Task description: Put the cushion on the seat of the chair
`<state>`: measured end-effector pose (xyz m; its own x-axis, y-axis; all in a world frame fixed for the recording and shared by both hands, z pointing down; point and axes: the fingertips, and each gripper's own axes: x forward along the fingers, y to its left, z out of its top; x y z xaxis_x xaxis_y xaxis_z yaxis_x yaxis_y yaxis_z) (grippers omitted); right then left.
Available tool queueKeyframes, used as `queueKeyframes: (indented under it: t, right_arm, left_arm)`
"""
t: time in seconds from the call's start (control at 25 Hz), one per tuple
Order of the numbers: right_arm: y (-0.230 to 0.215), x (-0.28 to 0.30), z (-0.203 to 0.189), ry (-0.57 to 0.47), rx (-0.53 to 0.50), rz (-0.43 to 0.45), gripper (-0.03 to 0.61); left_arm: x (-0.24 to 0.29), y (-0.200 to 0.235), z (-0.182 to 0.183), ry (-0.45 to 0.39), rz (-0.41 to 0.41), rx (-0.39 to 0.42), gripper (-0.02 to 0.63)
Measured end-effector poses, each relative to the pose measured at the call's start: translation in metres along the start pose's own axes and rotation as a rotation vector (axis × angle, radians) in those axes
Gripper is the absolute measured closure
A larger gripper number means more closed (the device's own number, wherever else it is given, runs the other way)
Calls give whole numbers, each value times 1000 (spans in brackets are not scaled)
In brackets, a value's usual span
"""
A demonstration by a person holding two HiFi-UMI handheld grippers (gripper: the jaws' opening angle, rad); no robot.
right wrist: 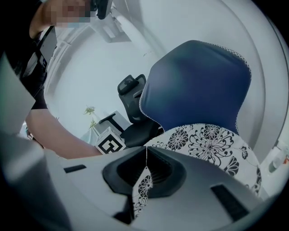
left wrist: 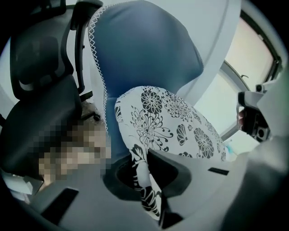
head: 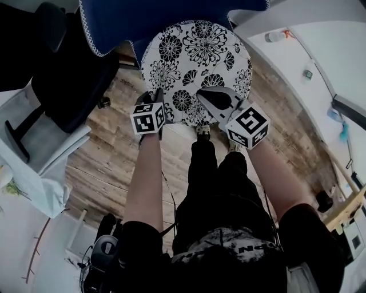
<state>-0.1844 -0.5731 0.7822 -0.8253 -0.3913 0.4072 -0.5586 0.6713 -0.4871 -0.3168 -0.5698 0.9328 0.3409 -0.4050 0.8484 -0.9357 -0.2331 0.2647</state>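
Observation:
A round white cushion point(head: 197, 63) with a black flower print lies flat over the seat of the blue chair point(head: 137, 17), whose back rises behind it. My left gripper point(head: 155, 100) is shut on the cushion's near left edge, and the fabric point(left wrist: 145, 180) shows pinched between its jaws. My right gripper point(head: 209, 103) is shut on the near right edge, with a fold of the cushion point(right wrist: 143, 187) caught between its jaws. The blue chair back point(left wrist: 144, 49) fills the left gripper view behind the cushion point(left wrist: 171, 119), and the chair back point(right wrist: 198, 83) also stands behind the cushion point(right wrist: 212, 144) in the right gripper view.
A black office chair point(head: 63, 68) stands to the left on the wooden floor point(head: 108, 154). A white table point(head: 28, 166) with a small plant sits at the lower left. A white curved wall point(head: 303, 63) runs along the right. The person's legs point(head: 217, 183) stand just before the blue chair.

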Motion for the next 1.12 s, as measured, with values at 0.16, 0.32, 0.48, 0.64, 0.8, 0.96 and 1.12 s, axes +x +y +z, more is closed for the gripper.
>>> queueKeyframes:
  t: [0.16, 0.32, 0.48, 0.64, 0.8, 0.96, 1.12]
  right_arm:
    - [3, 3, -1, 7, 2, 10, 560]
    - [6, 3, -2, 12, -2, 23, 560]
    - [9, 1, -2, 14, -3, 30, 560]
    - [14, -3, 2, 14, -15, 43, 560]
    - [19, -12, 16, 3, -38, 54, 560]
    - [25, -25, 32, -8, -59, 58, 560]
    - [39, -45, 50, -12, -83, 63, 560]
  left_arm:
    - [2, 9, -1, 25, 41, 11, 445]
    - [0, 20, -4, 30, 95, 4, 345]
    - [-9, 25, -5, 22, 131, 2, 318]
    - [-26, 27, 1, -10, 155, -7, 317]
    - [-52, 16, 27, -81, 155, 2, 318]
    - [-80, -15, 55, -173, 101, 24, 322]
    - [-121, -48, 85, -274, 45, 47, 564]
